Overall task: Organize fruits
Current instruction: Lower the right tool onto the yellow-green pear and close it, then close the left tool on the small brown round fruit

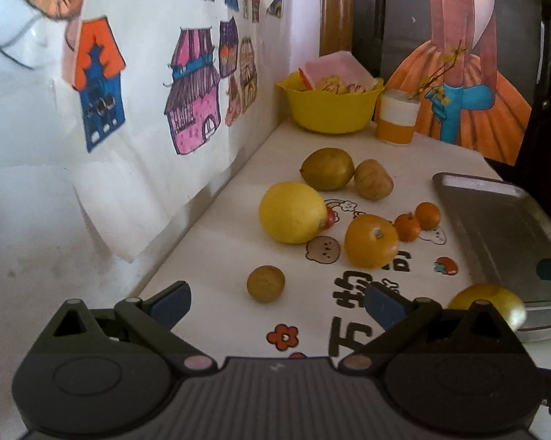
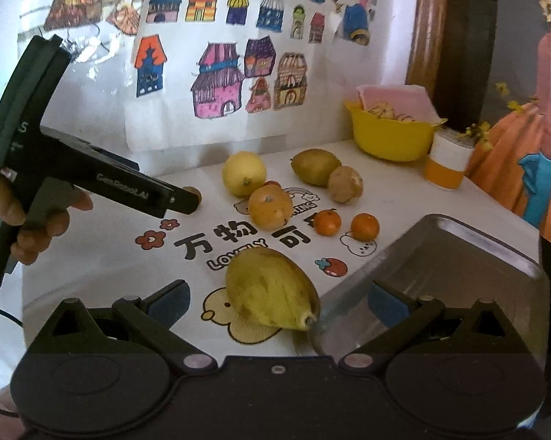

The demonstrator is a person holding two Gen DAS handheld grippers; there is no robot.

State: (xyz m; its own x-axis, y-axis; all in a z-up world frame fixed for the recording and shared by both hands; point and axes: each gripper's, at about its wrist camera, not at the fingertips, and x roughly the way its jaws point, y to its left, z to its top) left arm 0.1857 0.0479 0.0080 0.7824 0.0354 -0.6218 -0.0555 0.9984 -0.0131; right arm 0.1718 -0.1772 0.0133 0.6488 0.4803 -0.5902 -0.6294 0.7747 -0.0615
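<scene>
- Progress: looks like the very start. The metal tray (image 2: 459,256) shows only bare metal where visible, so I'd judge nothing has been sorted yet. I'm assuming the tray is the target; the task doesn't say.
- All fruit sits loose on the printed table mat (image 2: 128,267): lemon (image 2: 244,173), large orange (image 2: 270,206), two small oranges (image 2: 327,222) side by side, green-brown fruit (image 2: 315,166) touching a tan one (image 2: 345,184).
- The yellow-green mango (image 2: 272,288) lies just beside the tray's near corner.
- A small round brownish fruit (image 1: 265,283) sits apart near the left edge of the mat.
- Your left gripper (image 1: 275,302): jaws spread wide, holding nothing, lined up ahead of the small round fruit.
- Your right gripper (image 2: 275,300): jaws also wide apart and empty, with the mango between and just ahead of the fingers.
- The yellow bowl (image 2: 389,139) and cup (image 2: 446,165) at the back look like clutter, not part of the job.
- Left to do: every piece. The mango is the closest first pick.
</scene>
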